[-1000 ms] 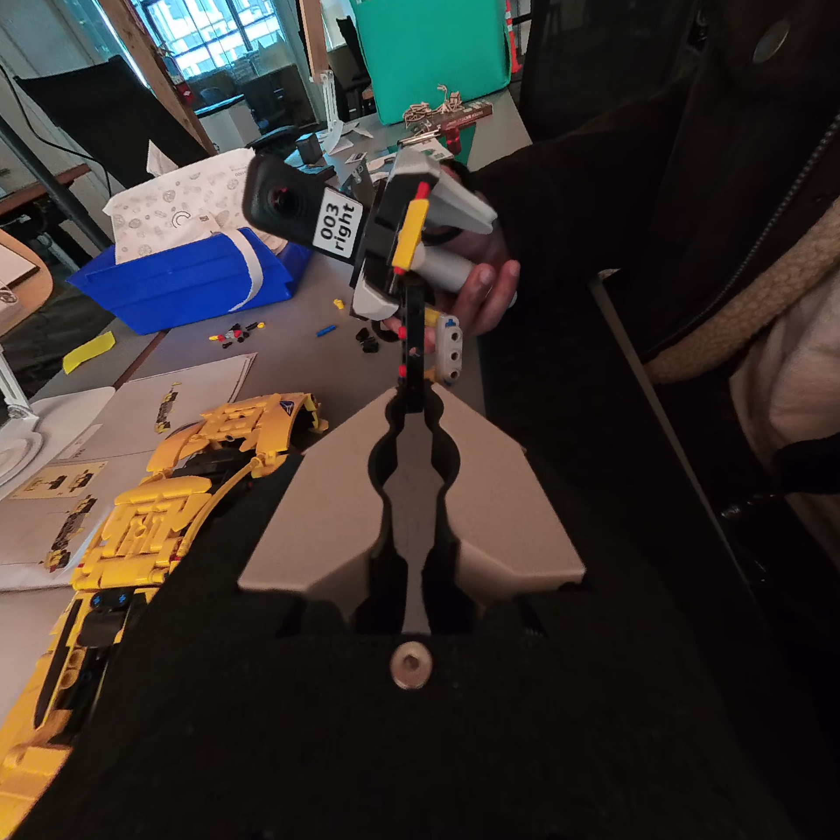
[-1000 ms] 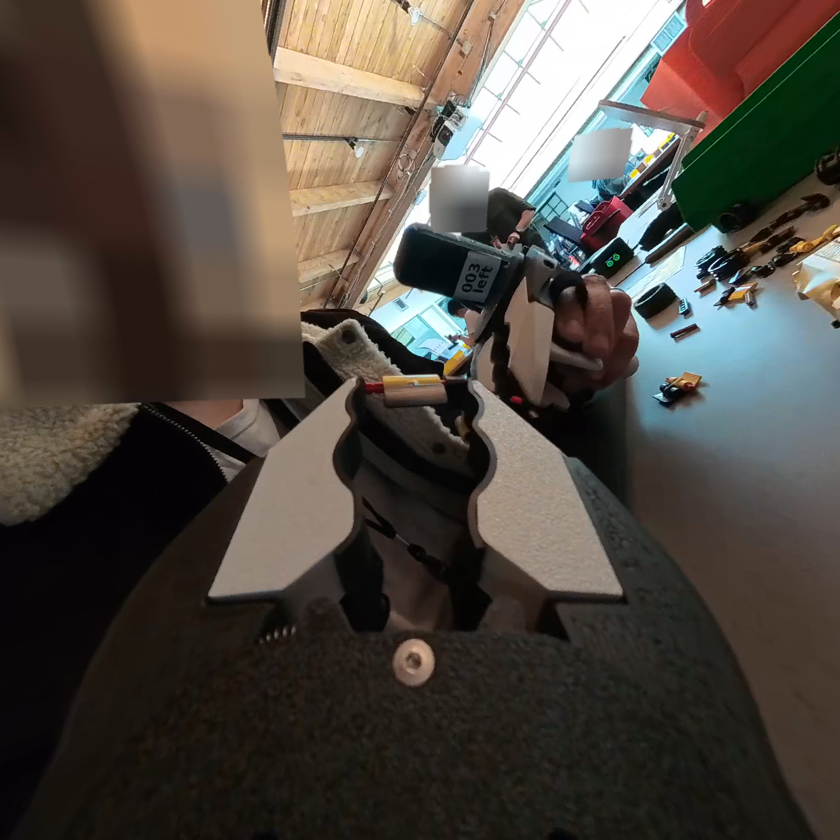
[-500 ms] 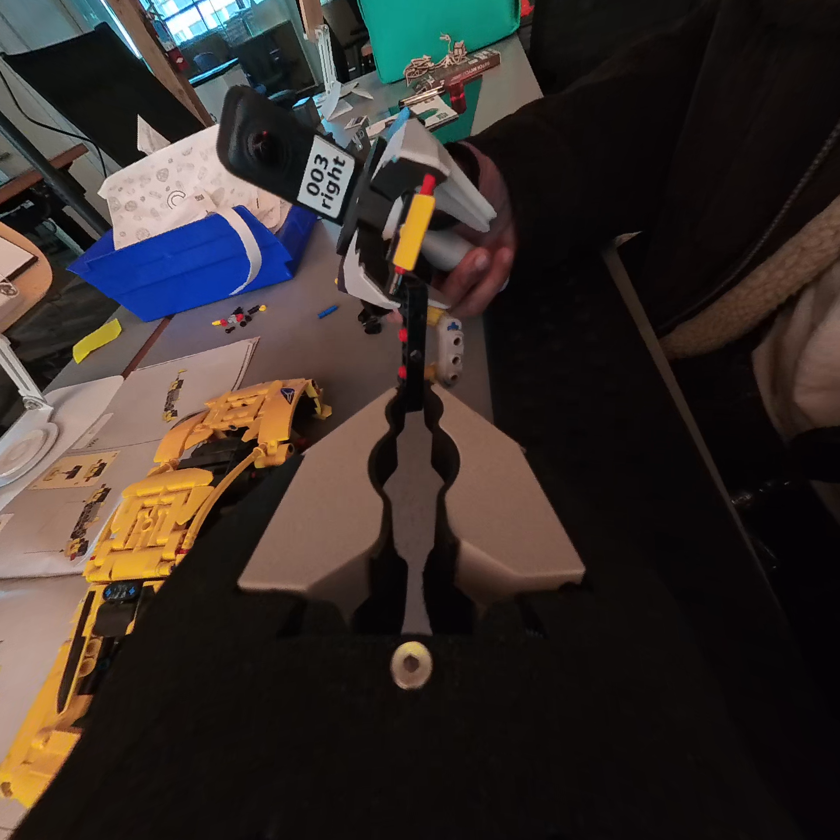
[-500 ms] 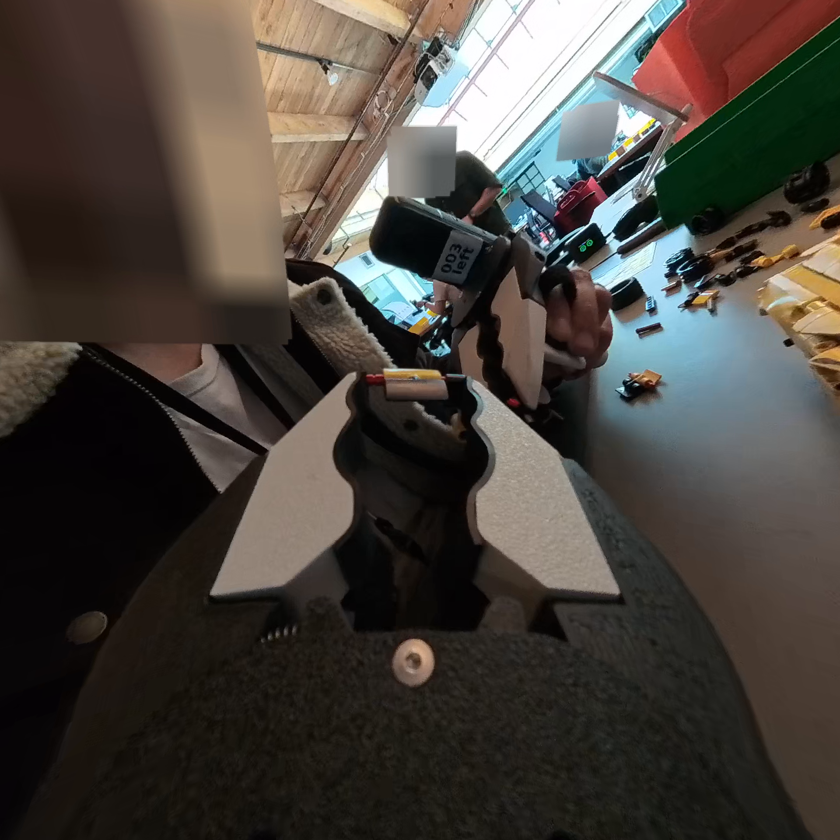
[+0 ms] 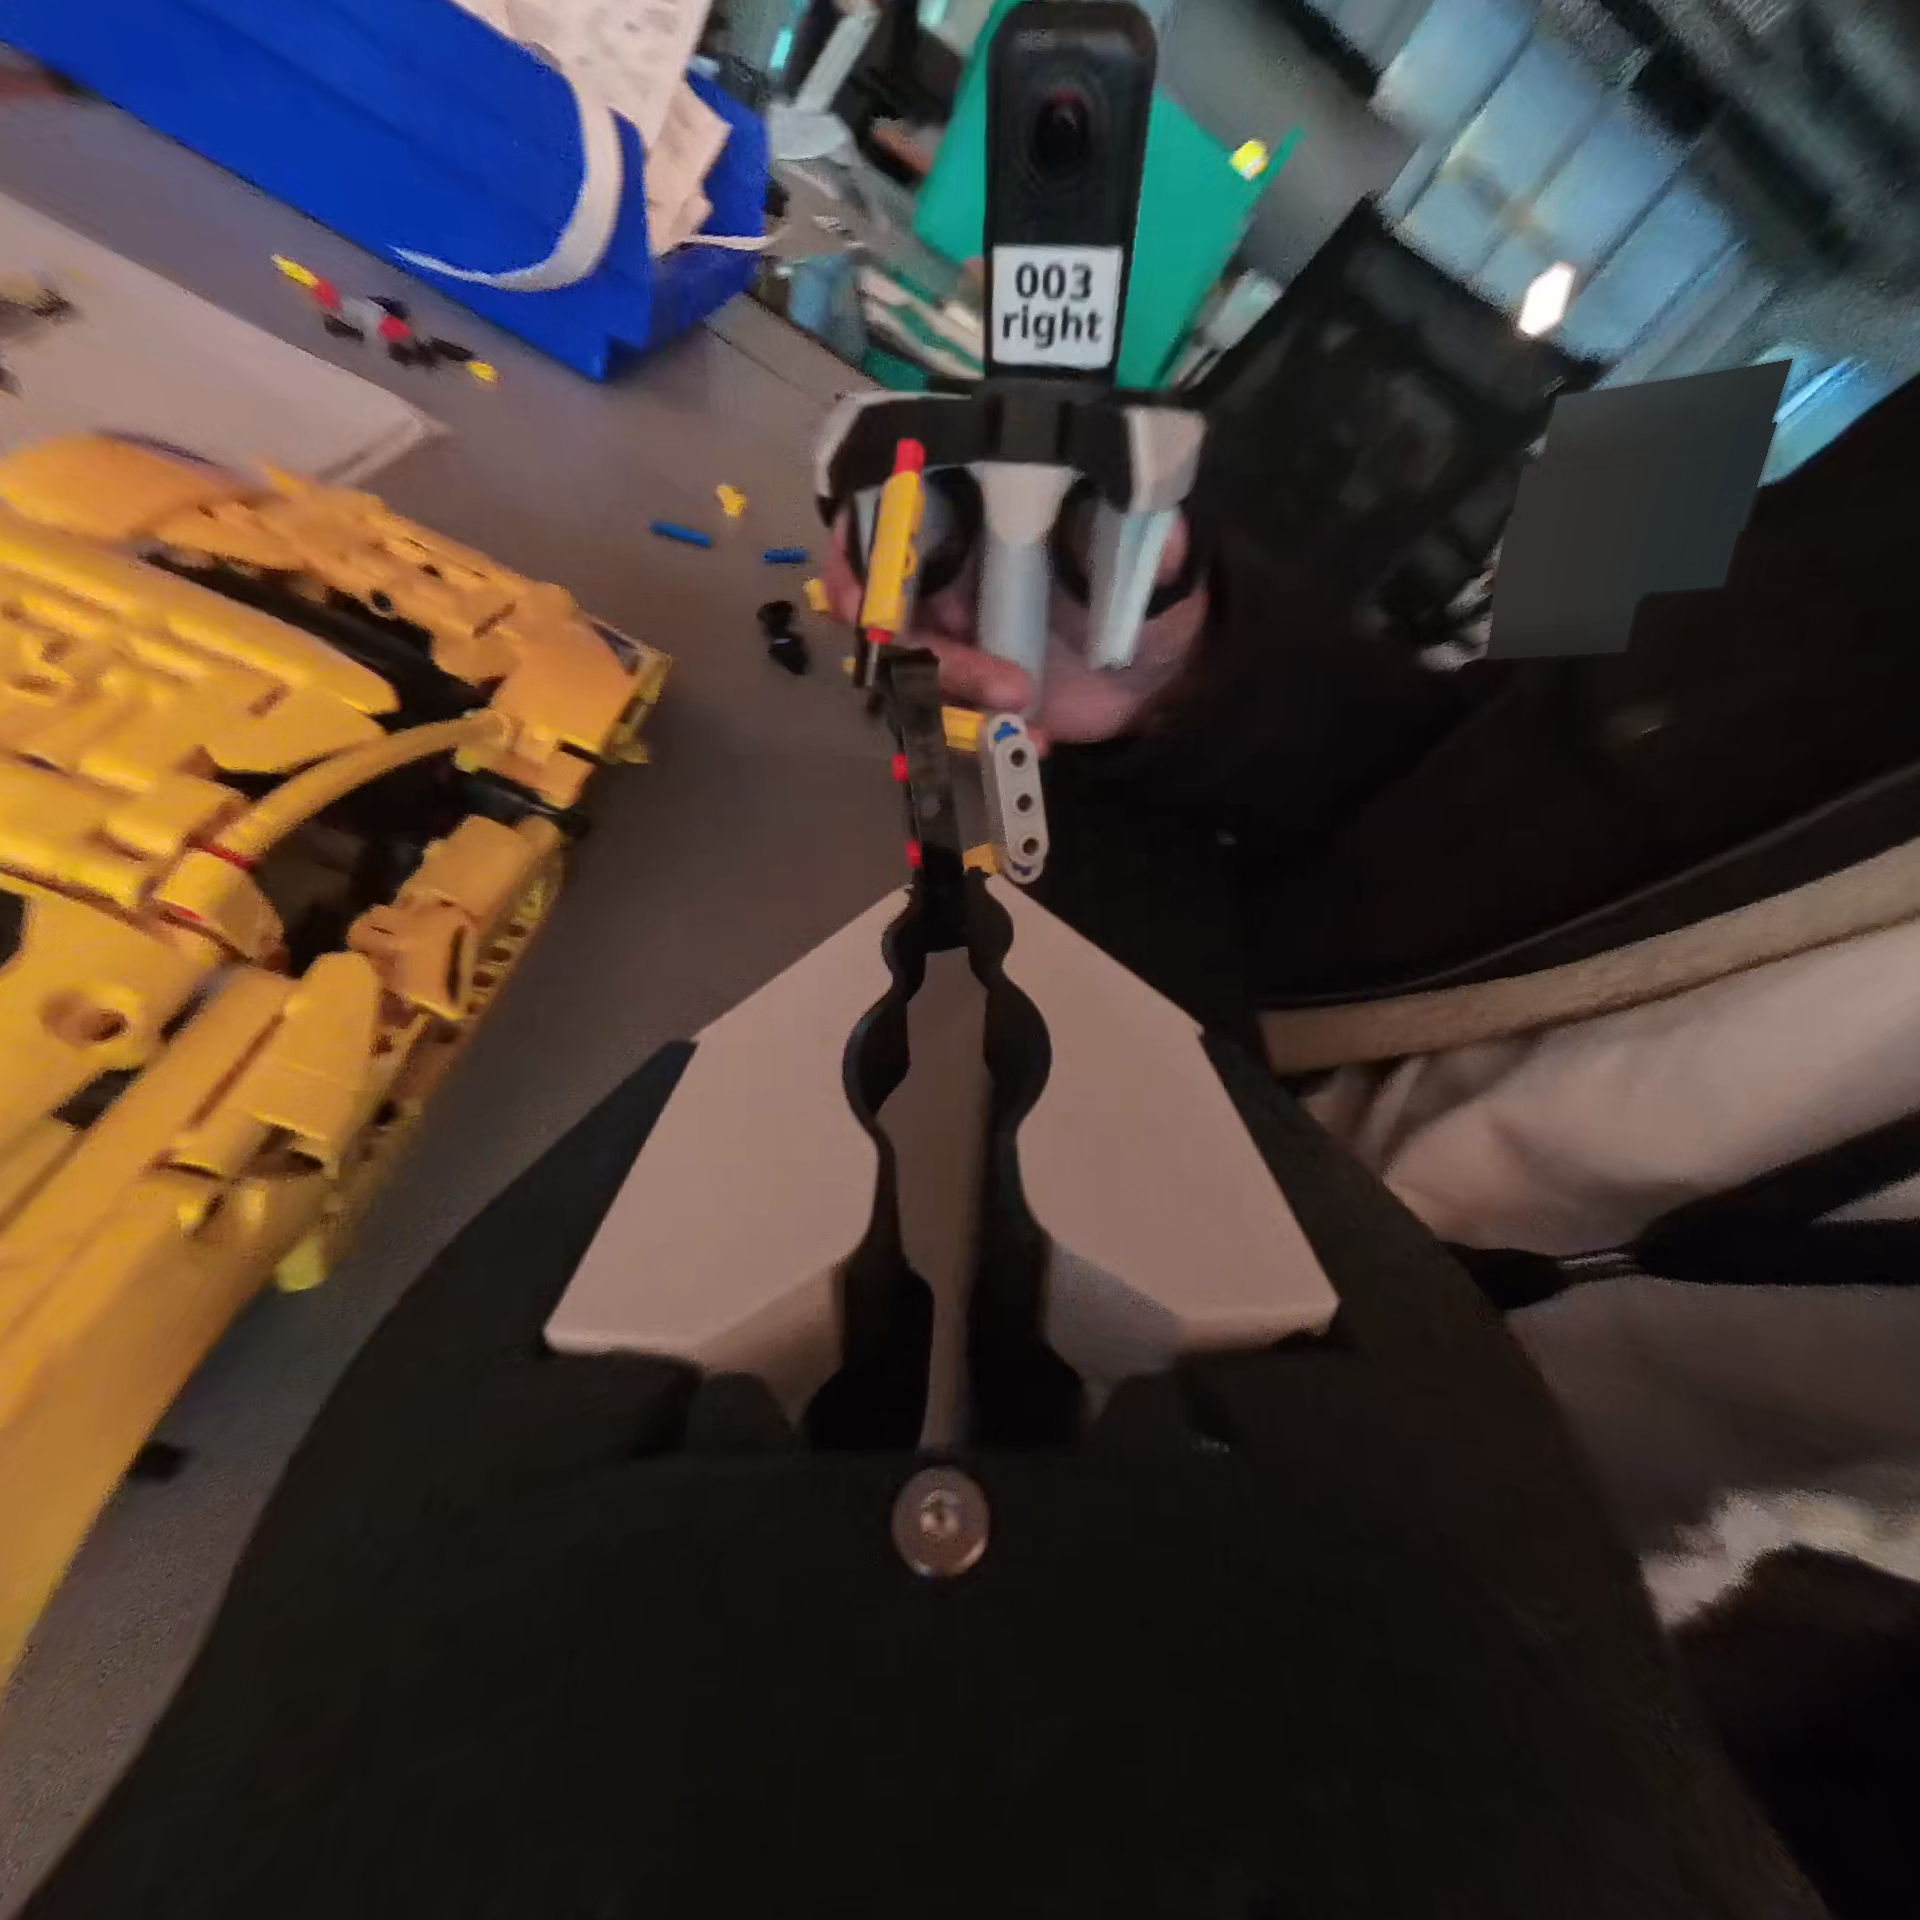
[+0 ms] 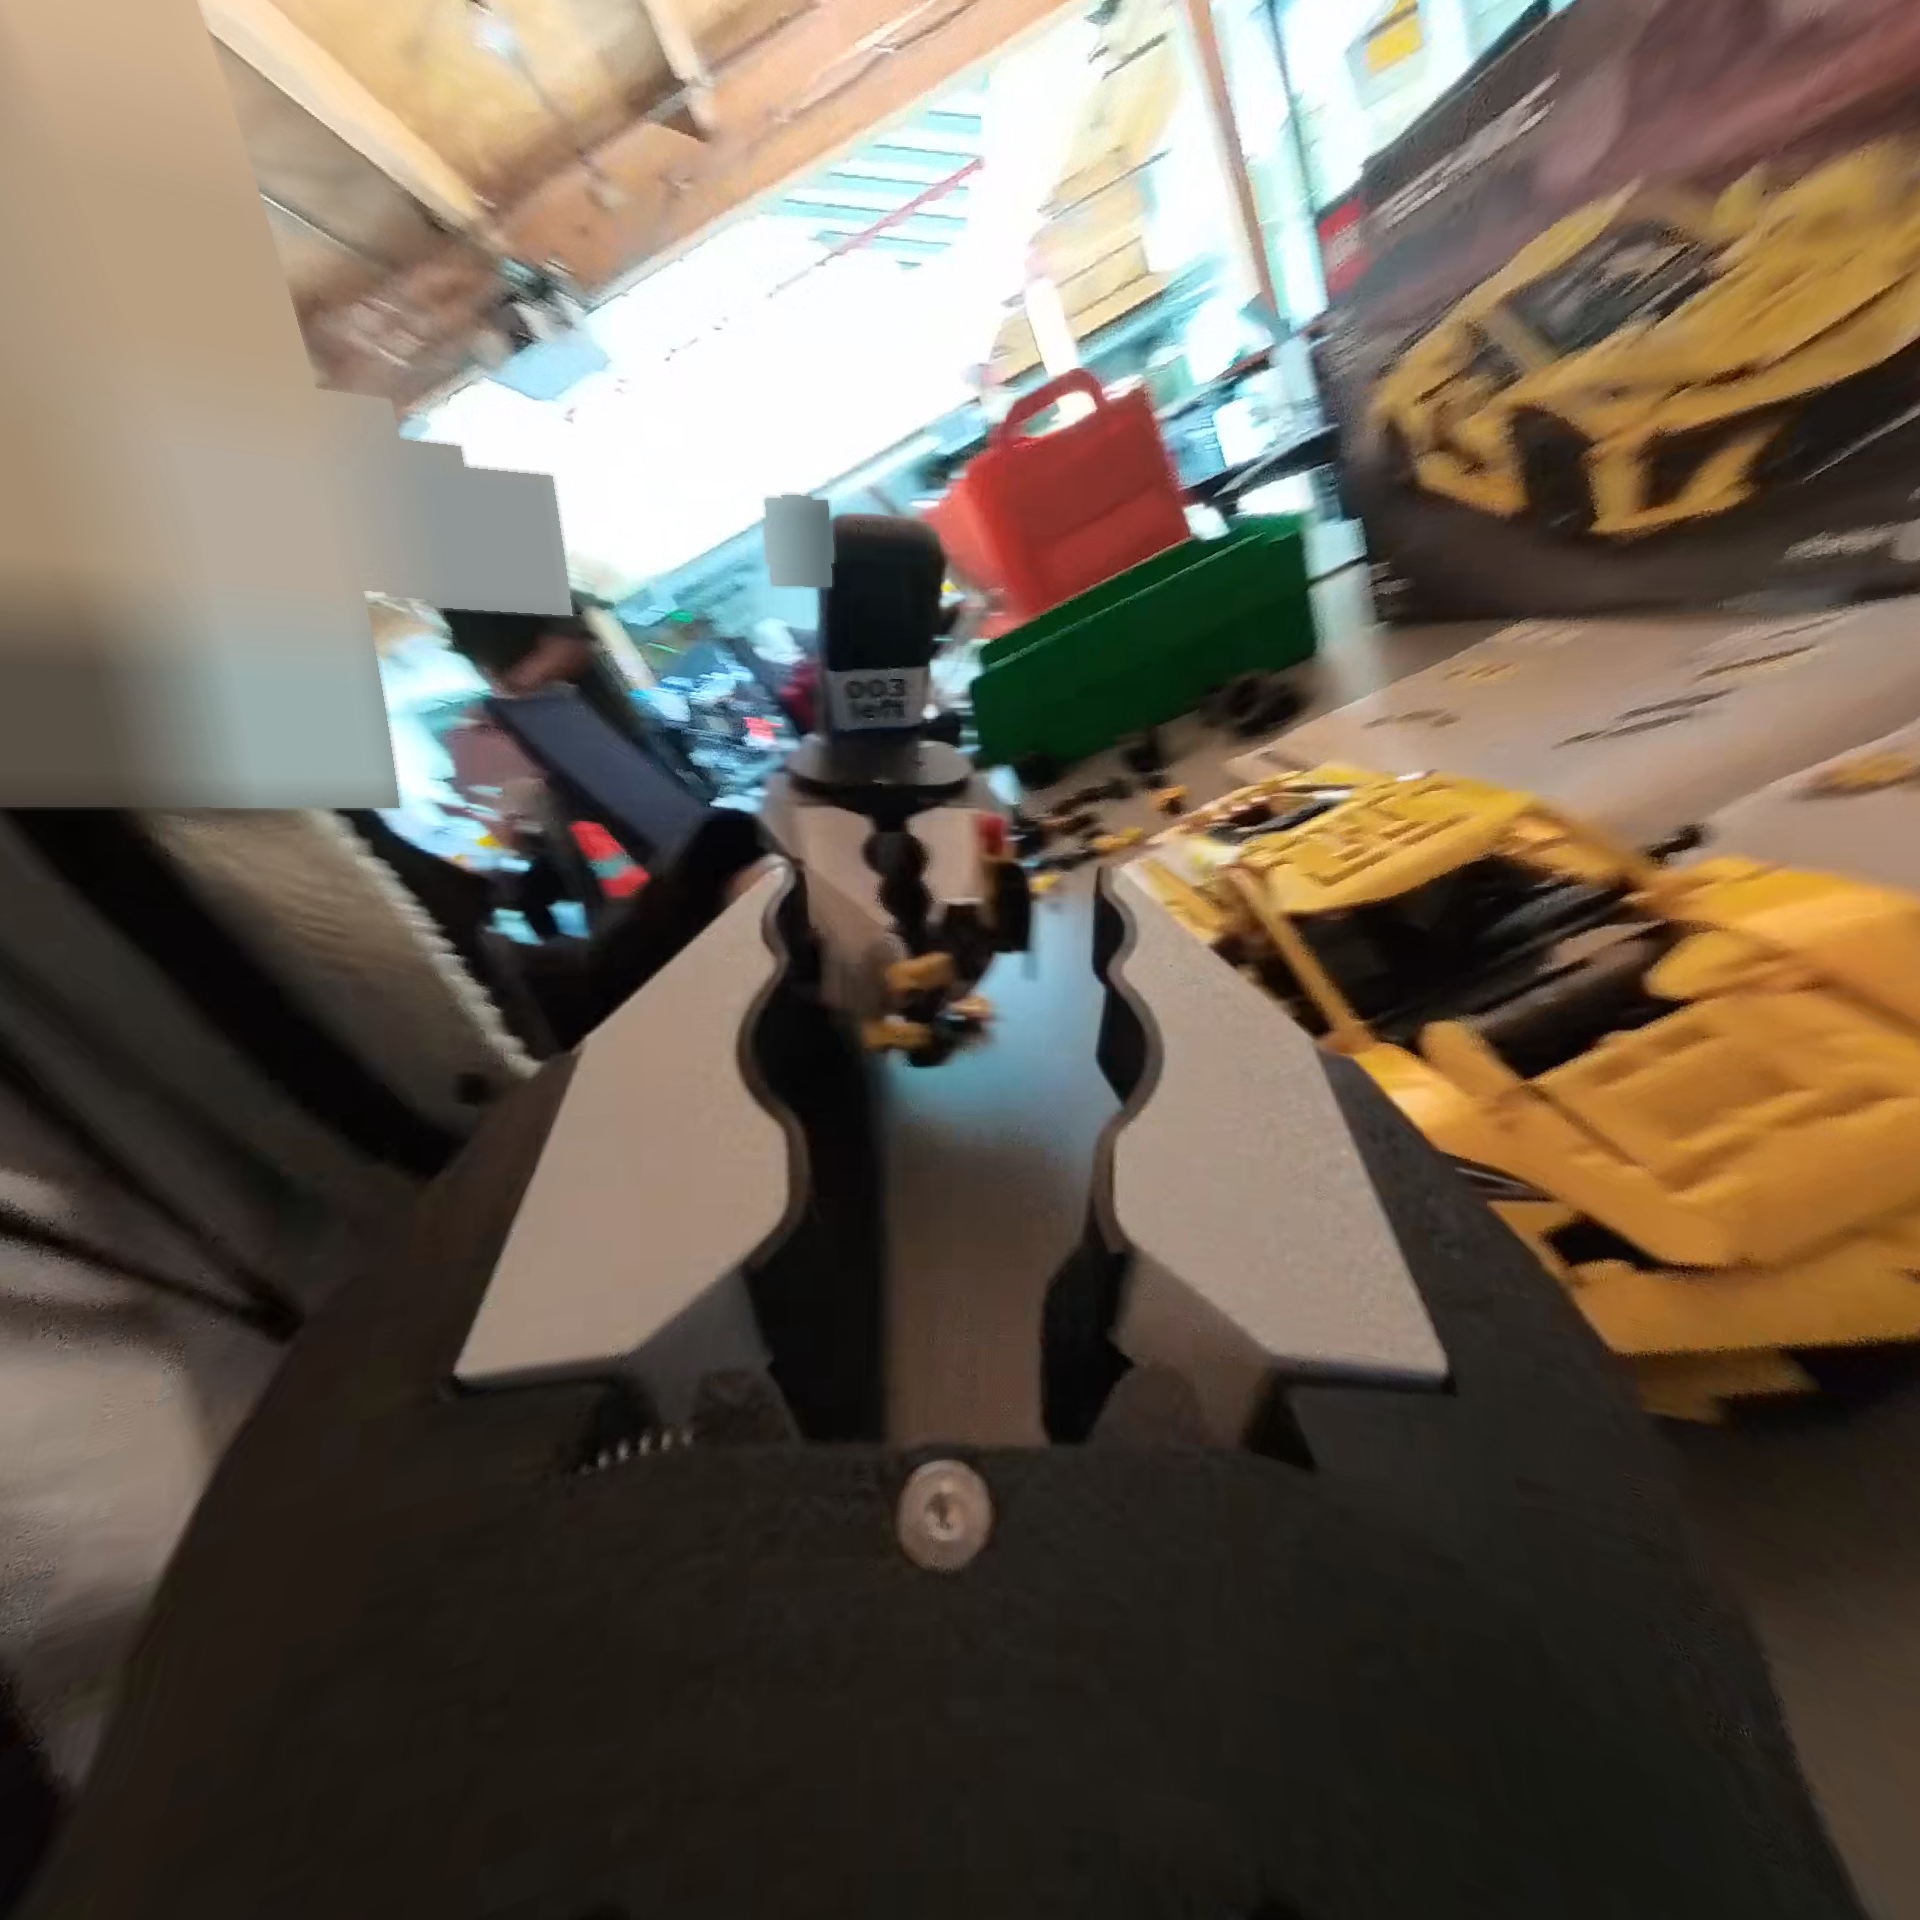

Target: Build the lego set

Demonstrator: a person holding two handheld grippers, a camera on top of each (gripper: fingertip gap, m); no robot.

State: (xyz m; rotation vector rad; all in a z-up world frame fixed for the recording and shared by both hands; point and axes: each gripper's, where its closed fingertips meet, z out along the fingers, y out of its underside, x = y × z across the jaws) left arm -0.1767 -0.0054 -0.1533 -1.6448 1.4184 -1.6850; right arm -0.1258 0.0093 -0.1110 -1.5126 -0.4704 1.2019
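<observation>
Holding black beam subassembly (image 5: 928,790) in left hand-held gripper (image 5: 943,914), pinched at tips.
Right hand-held gripper (image 6: 940,914) wide open, empty; yellow shock piece (image 5: 896,551) atop beam, above surface. Risk: thin grip lets beam pivot if pushed; car (image 5: 260,790) sits left.
</observation>
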